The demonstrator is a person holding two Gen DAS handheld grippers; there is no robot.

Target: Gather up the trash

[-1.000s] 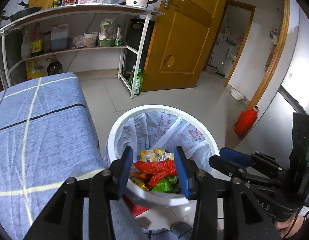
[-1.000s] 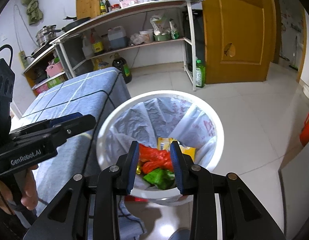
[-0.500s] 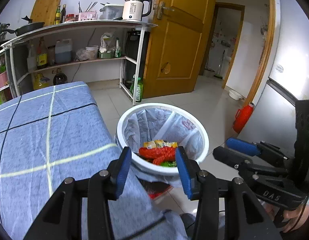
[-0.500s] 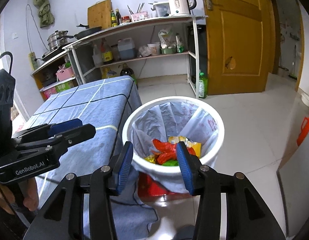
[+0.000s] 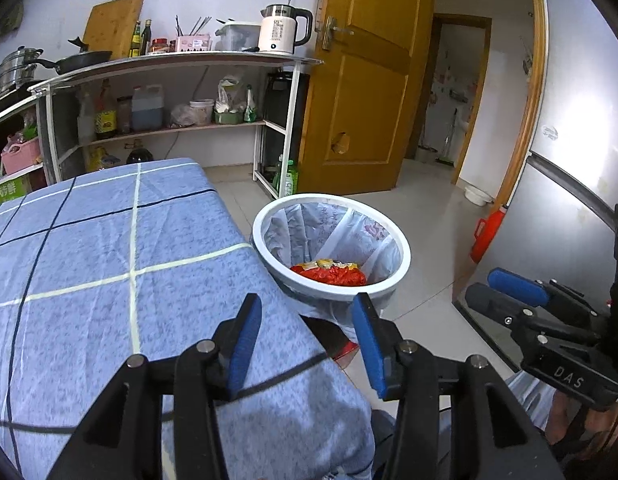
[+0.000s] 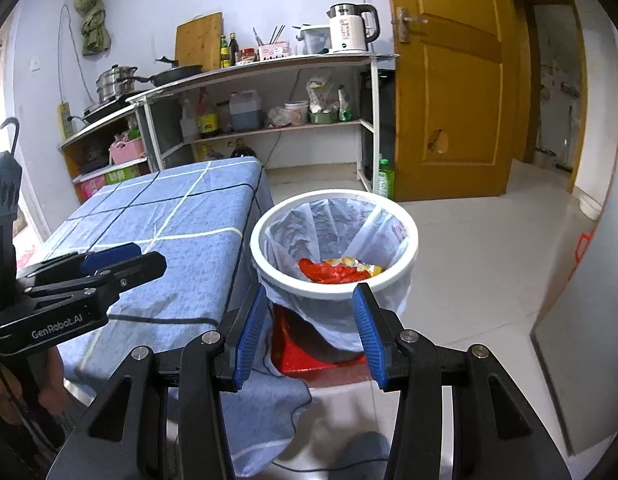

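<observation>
Both grippers hang empty at the near end of a table draped in a blue checked cloth (image 5: 109, 264). The left gripper (image 5: 307, 340) has its blue pads apart with nothing between them, above the cloth's corner; its jaws have just been opening a little further. The right gripper (image 6: 309, 330) also stands with jaws apart and empty, having widened within the last second, and it points at the white bin (image 6: 397, 276). The bin stands on the floor just beside the table's edge, lined with a pale plastic bag (image 6: 333, 224) folded over its rim. The trash (image 6: 333, 272) lies at the bottom of the liner: a crumpled red wrapper with what looks like yellow and silver packaging behind it, though the rim hides the lower part. A red object (image 6: 293, 356) sits under the bin.
</observation>
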